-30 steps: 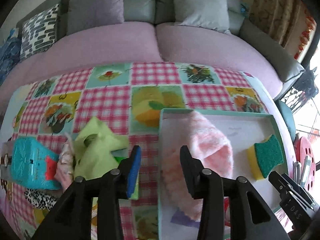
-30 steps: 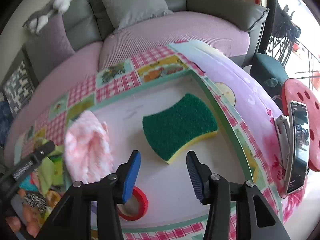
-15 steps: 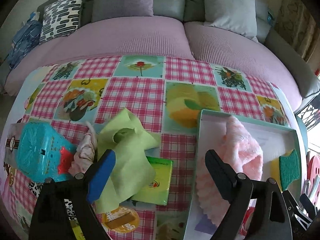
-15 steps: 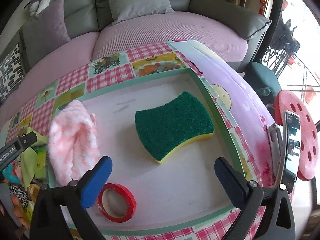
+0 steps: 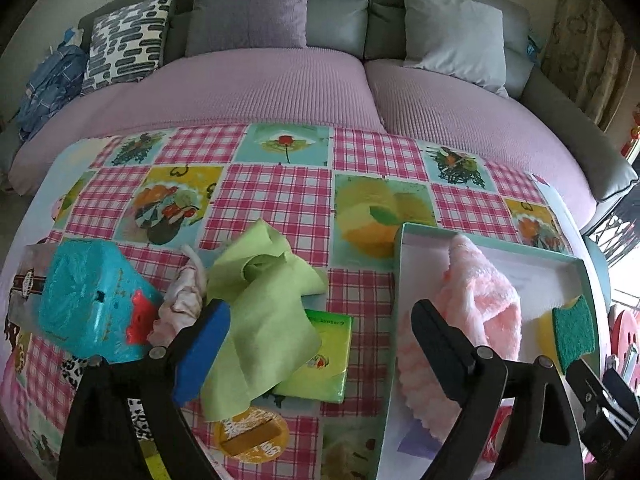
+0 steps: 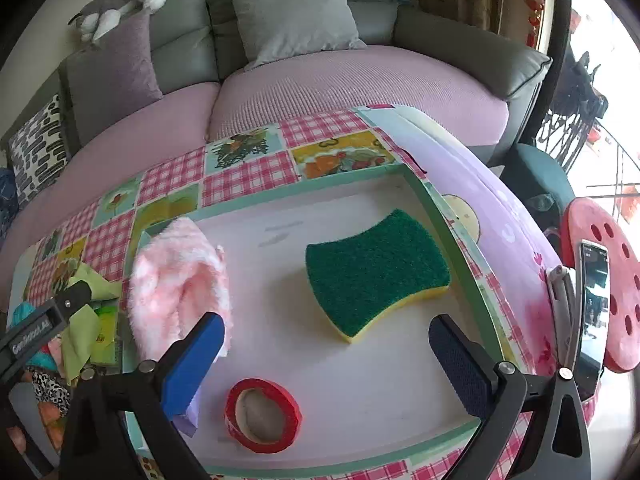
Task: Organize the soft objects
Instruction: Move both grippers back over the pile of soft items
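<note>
While the left gripper [image 5: 320,334] hangs with its fingers wide apart and nothing between them, a green cloth [image 5: 264,300] lies crumpled under it on the checked surface [image 5: 276,196], draped over a green packet [image 5: 324,360]. Just left of the cloth sits a small pale rag [image 5: 182,304], touching a turquoise box [image 5: 88,300]. A round yellow lid [image 5: 250,436] lies below the cloth's lower edge. To the right stands a shallow tray [image 5: 400,264] with a mint rim, and inside it a pink towel [image 5: 476,316] is bunched against the left wall. In the right wrist view the right gripper [image 6: 324,360] is likewise spread wide and holds nothing, poised over the tray [image 6: 304,190]. The towel [image 6: 180,284] lies in the tray's left part, its near edge just behind the blue pad [image 6: 196,364] of the left finger. A sponge [image 6: 376,268], green side up over a yellow base, rests flat toward the right of the tray, well apart from the towel. A red tape roll [image 6: 262,414] lies flat near the tray's front edge, between the two fingers in the view. A phone [image 6: 592,312] stands in a holder at the right, beside a red stool [image 6: 616,280]. Behind the surface runs a sofa [image 5: 280,88] with a lilac seat and grey cushions.
</note>
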`<state>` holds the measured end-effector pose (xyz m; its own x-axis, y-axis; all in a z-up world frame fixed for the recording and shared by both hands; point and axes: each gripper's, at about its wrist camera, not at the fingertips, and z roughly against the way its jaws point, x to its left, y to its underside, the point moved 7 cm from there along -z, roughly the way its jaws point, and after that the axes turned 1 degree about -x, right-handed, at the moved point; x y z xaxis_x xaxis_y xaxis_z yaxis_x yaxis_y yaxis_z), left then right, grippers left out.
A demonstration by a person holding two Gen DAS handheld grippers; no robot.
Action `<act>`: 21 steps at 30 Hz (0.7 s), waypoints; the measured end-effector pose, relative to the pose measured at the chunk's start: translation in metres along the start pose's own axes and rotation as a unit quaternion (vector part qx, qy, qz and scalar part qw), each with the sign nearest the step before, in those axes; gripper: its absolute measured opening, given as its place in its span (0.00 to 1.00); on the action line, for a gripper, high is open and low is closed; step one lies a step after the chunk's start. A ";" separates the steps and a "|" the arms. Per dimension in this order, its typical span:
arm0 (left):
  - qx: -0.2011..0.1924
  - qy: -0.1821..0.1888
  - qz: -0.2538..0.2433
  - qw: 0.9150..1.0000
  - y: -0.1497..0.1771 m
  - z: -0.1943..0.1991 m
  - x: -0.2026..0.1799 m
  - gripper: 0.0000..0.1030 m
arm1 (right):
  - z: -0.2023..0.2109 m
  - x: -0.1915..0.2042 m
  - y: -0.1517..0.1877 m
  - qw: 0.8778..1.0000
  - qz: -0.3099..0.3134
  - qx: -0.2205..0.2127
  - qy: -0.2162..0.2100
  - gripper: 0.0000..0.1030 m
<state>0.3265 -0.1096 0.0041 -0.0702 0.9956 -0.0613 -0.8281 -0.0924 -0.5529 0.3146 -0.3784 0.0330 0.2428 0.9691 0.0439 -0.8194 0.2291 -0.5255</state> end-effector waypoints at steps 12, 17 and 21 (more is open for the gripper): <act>-0.043 0.011 0.018 0.999 0.006 0.041 0.041 0.90 | 0.011 0.037 0.000 0.999 0.020 -0.015 -0.039 1.00; -0.042 -0.013 0.033 0.998 0.009 0.055 0.080 0.90 | 0.018 0.064 0.004 0.997 0.039 -0.016 -0.061 1.00; -0.050 -0.034 0.057 0.997 0.008 0.070 0.111 0.90 | 0.023 0.092 0.010 0.994 0.063 -0.013 -0.089 1.00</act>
<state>0.2734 0.0013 0.0513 -0.2016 0.9766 -0.0742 -0.7530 -0.2031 -0.6259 0.3166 -0.2844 0.0509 0.0419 0.9914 0.1242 -0.8231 0.1047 -0.5581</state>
